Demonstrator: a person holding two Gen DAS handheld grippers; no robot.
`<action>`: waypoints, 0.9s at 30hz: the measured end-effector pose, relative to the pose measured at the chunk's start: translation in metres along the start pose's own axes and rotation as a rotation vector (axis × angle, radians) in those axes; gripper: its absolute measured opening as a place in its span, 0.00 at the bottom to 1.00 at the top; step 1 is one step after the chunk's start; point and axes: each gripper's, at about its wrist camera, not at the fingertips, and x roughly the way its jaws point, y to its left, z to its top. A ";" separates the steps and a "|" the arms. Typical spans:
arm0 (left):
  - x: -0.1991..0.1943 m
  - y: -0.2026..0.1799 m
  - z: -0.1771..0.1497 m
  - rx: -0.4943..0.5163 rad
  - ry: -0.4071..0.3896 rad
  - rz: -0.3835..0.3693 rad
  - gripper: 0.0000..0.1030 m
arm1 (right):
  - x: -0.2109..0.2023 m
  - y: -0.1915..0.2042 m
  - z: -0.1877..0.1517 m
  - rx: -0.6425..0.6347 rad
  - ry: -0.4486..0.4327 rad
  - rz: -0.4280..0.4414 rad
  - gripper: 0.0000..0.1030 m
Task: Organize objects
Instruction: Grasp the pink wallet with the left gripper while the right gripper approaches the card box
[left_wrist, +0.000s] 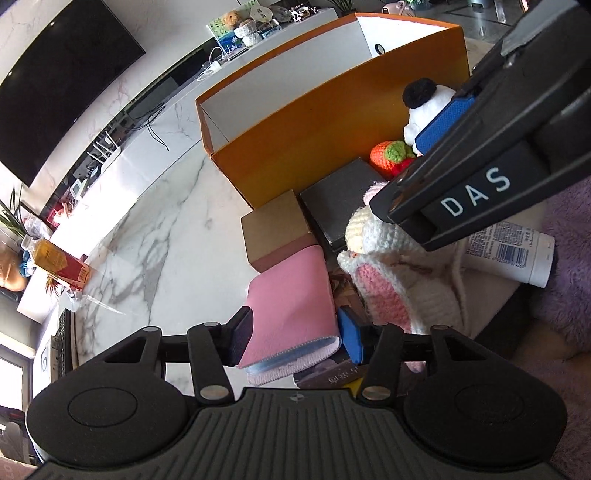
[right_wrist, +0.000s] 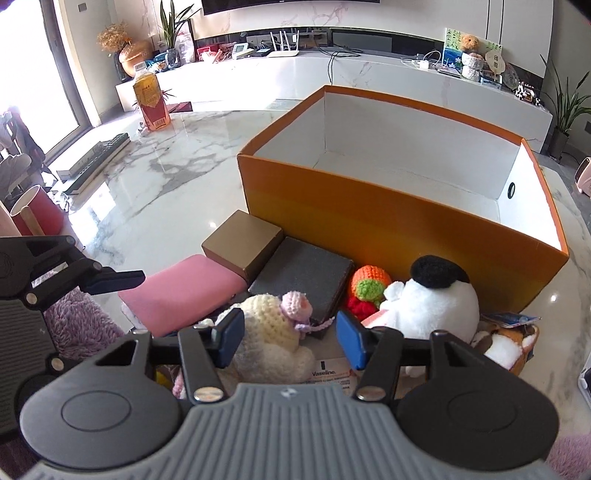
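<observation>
The left gripper (left_wrist: 295, 339) sits at 6 o'clock in its own view, and its two pads are on either side of a pink pouch (left_wrist: 291, 295). The pads look pressed against the pouch's edges, so I think the tongs are holding it, maybe to lift it up. The pouch lies on the white marble table (left_wrist: 155, 236), just beside a small tan box (left_wrist: 275, 225) and a flat dark box (left_wrist: 340, 199). A big orange box (right_wrist: 399, 221) stands behind them at 12 o'clock in the right view. It is white inside, and the part of its floor that shows looks bare, so I guess the small things are meant to go in there. All the small things are piled close to its front wall, which makes the trip short. The right gripper (right_wrist: 291, 339) has its tongs wide, and a cream knitted toy (right_wrist: 269, 332) sits between them, but the pads do not seem to squeeze it. At 2 o'clock from it are a white plush toy with a black top (right_wrist: 432, 295) and a little orange knitted ball (right_wrist: 369, 284). A lotion tube (left_wrist: 509, 254) lies partly under the toys, so most of its label is hidden. The near wall of the orange box hides part of its floor. Something brown and furry (right_wrist: 509, 343) peeks out at 3 o'clock, but I cannot tell what it is.
</observation>
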 end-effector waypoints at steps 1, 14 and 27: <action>0.002 0.001 0.001 0.010 0.006 0.001 0.58 | 0.001 0.000 0.002 -0.004 0.001 0.002 0.57; 0.001 0.052 -0.002 -0.152 0.032 -0.081 0.18 | 0.014 -0.010 0.015 0.016 0.035 0.048 0.57; 0.016 0.122 -0.018 -0.411 0.137 -0.227 0.18 | 0.052 0.010 0.045 -0.037 0.077 0.138 0.57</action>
